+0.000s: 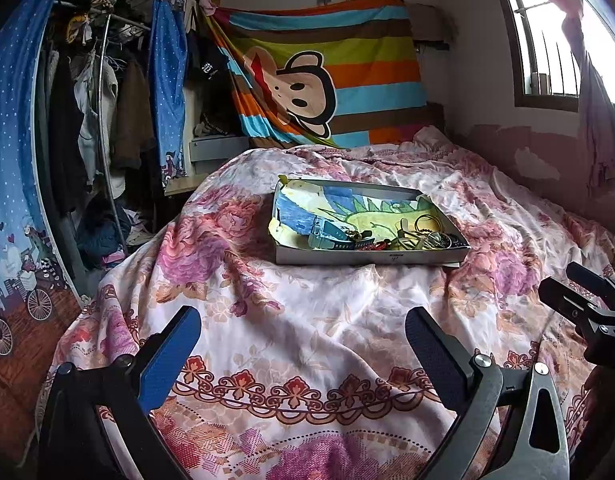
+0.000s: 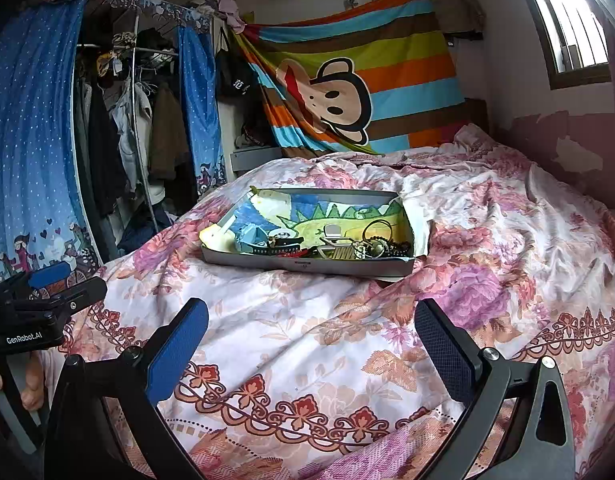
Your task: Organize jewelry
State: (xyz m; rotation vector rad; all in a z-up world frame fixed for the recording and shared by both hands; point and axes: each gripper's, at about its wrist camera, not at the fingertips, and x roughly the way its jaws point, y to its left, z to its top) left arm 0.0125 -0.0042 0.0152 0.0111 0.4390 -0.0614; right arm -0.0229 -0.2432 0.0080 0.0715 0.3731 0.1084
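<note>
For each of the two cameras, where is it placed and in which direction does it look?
Left wrist: on the left gripper, facing forward over the floral bedspread to the jewelry tray; right gripper at right edge.
Right wrist: on the right gripper, same direction; left gripper and a hand at left edge.
Shared: tray, bedspread, monkey blanket, wardrobe, window.

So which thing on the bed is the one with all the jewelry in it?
Look at the big bed with the pink flowery quilt. Near its middle sits a flat, shallow grey box, the only box on the quilt. You can spot it by the crayon drawing of a green spiky dinosaur lining its bottom, with the jumble of jewelry piled along its near edge.
</note>
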